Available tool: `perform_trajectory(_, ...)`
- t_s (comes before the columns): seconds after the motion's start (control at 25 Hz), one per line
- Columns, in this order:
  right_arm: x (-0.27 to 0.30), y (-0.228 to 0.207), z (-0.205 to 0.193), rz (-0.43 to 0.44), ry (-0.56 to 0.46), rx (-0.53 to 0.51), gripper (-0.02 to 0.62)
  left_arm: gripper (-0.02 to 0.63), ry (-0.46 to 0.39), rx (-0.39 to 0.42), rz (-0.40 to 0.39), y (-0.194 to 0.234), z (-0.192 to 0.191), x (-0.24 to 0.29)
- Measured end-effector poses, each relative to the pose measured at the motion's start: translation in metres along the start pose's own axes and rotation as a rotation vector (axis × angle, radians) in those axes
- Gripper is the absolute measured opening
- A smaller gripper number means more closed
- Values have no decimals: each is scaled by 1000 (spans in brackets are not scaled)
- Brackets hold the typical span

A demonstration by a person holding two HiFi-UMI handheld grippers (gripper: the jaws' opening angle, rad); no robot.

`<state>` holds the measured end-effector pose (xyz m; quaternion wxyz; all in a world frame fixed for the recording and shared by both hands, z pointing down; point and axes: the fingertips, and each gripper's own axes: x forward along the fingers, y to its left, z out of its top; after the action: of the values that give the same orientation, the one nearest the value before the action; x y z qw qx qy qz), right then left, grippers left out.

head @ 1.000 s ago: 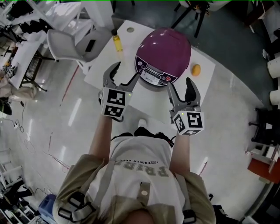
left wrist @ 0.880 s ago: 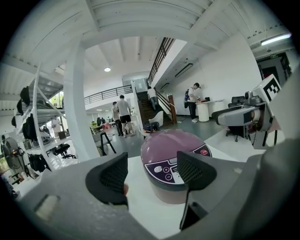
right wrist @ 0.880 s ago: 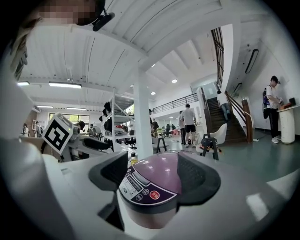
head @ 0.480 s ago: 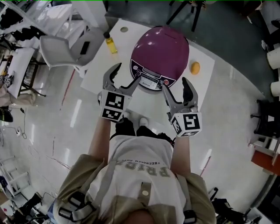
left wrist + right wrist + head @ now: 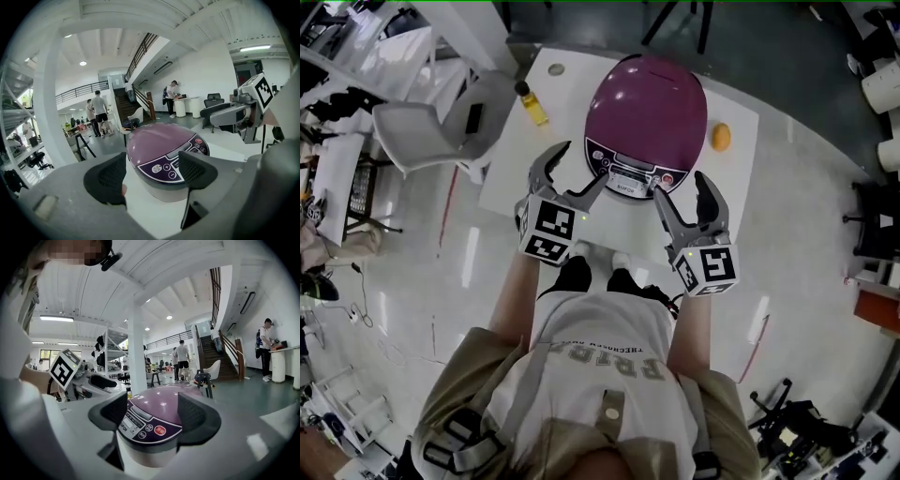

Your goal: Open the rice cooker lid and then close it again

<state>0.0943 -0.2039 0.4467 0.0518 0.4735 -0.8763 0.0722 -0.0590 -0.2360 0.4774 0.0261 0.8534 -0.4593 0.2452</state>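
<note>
While the lid is down and neither tool touches it, this reads as the approach before opening. Head view: rice cooker [image 5: 645, 112] sits at upper centre on the white table [image 5: 736, 178], its purple dome shut and its panel facing the person. The left gripper [image 5: 574, 172] hangs just off the panel's lower left with jaws parted and nothing in them. The right gripper [image 5: 681, 187] hangs just off the lower right, likewise parted and empty. A yellow bottle [image 5: 532, 101] stands to the cooker's left and an orange [image 5: 721, 137] to its right, both clear of the work. The hands are hidden behind the marker cubes, and the panel buttons are too small to read. Left gripper view: the rice cooker [image 5: 161, 147] fills mid-frame beyond the spread pads [image 5: 108, 177], with a gap between pads and shell. The right gripper [image 5: 241, 112] shows at the right edge. The gripper's own body blocks the cooker's base. Right gripper view: the rice cooker [image 5: 161, 406] is framed between the open pads [image 5: 196, 414], untouched, with the left gripper [image 5: 91, 379] at mid-left. A grey bar [image 5: 140, 412] above the display looks like the lid release, though I cannot confirm it. My judgement is that the next move is to bring one jaw tip onto that bar and press, leaving room above for the lid to swing. The hinge side shows in no view.
</note>
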Motion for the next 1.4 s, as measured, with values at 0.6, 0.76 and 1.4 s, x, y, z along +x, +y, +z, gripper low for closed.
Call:
perform_trajectory(0.6,19,32,-4,52,120,-110,310,362,51,209,-244,-25,-8,12)
perform_trajectory(0.76,25,44,-12,148,188,-170,336,362,95,358,-296,-37,-12,16)
perform_trajectory(1.4,37,70,-72,373,563,-558,354,362,200,714,-452,-76,-25,27)
